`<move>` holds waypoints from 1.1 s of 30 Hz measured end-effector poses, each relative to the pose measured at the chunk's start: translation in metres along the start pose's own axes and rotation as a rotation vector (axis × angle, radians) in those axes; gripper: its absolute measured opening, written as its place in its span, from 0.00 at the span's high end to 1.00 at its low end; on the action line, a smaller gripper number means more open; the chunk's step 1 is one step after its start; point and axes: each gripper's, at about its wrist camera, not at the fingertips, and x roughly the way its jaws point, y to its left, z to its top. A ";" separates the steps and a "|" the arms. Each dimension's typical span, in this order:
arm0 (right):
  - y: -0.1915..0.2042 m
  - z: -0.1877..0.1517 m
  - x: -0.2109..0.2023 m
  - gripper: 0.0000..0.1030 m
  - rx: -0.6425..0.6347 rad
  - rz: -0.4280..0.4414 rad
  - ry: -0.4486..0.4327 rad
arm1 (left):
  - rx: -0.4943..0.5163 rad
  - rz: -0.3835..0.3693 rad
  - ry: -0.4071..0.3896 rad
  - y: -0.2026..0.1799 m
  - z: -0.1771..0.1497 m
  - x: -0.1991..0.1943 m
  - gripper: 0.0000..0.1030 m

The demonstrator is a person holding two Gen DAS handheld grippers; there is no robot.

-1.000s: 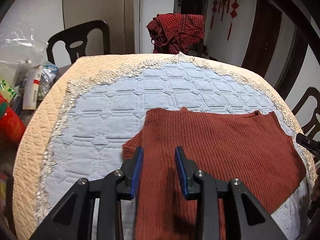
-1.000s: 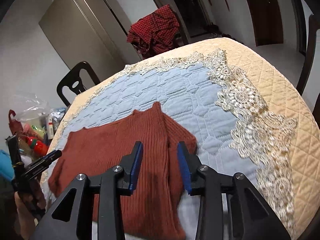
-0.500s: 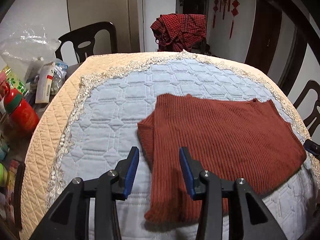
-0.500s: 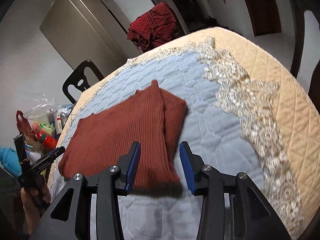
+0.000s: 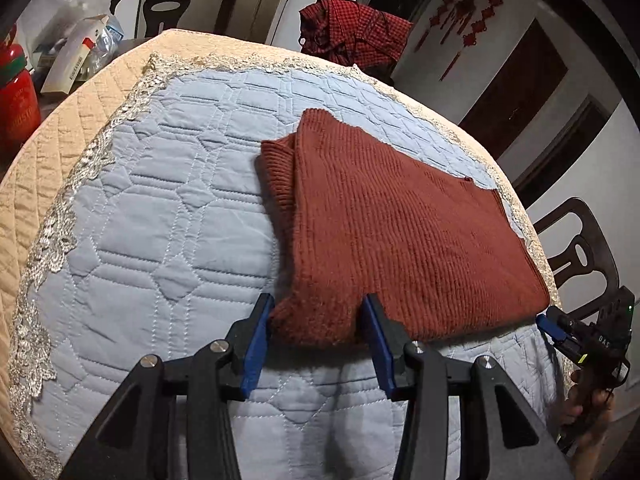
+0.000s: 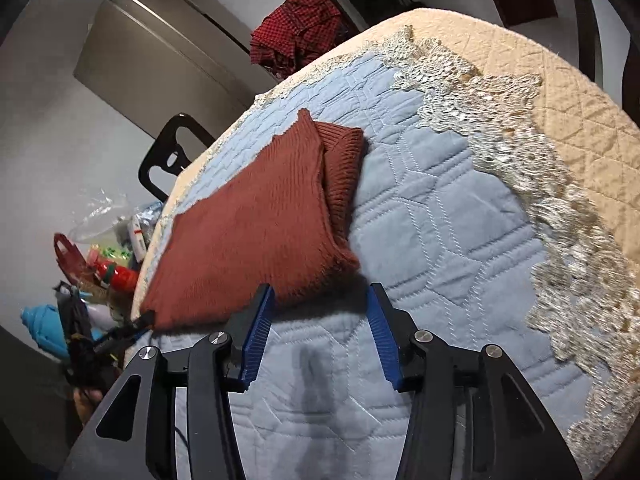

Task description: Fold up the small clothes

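The left gripper (image 5: 318,320) tilts downward, its blue-padded fingers (image 5: 256,344) parted, the jaws having just been opening. The right gripper (image 6: 320,308) slants down likewise, fingers (image 6: 382,332) apart and freshly widened, gripping nothing.

Both grippers same build: matte black plastic arms w/ triangular cut-outs, round silver screw heads at pivots, two per side. Left gripper (image 5: 316,344): fingers (image 5: 256,340) lined w/ ribbed blue pads. Right gripper (image 6: 320,336): identical blue ribbed pads, seen on fingers (image 6: 258,332). Right unit also seen from left cam: white "DAS" lettering on black body, small green LED above lettering, yellow-green tag below it, thin black cable beside it.
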 end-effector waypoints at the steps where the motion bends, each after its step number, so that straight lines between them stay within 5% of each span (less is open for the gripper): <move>1: 0.002 0.002 0.004 0.53 -0.001 0.017 0.007 | -0.011 -0.013 0.003 -0.001 0.001 0.002 0.54; 11: 0.003 0.016 0.028 0.53 0.074 0.088 -0.028 | -0.116 -0.071 -0.013 0.007 0.011 0.014 0.59; 13: 0.004 0.018 0.030 0.63 0.087 0.087 -0.032 | -0.121 -0.064 -0.006 0.009 0.013 0.015 0.70; 14: 0.005 0.019 0.031 0.80 0.089 0.083 -0.031 | -0.128 -0.070 -0.002 0.010 0.013 0.015 0.72; 15: 0.005 0.019 0.031 0.84 0.091 0.080 -0.028 | -0.131 -0.075 0.001 0.010 0.013 0.014 0.76; 23: 0.015 0.012 -0.002 0.87 0.070 0.102 -0.039 | -0.120 -0.112 0.018 0.009 0.006 -0.014 0.82; 33: -0.006 -0.035 -0.037 0.82 0.115 0.029 0.035 | -0.137 -0.124 0.098 0.019 -0.053 -0.044 0.83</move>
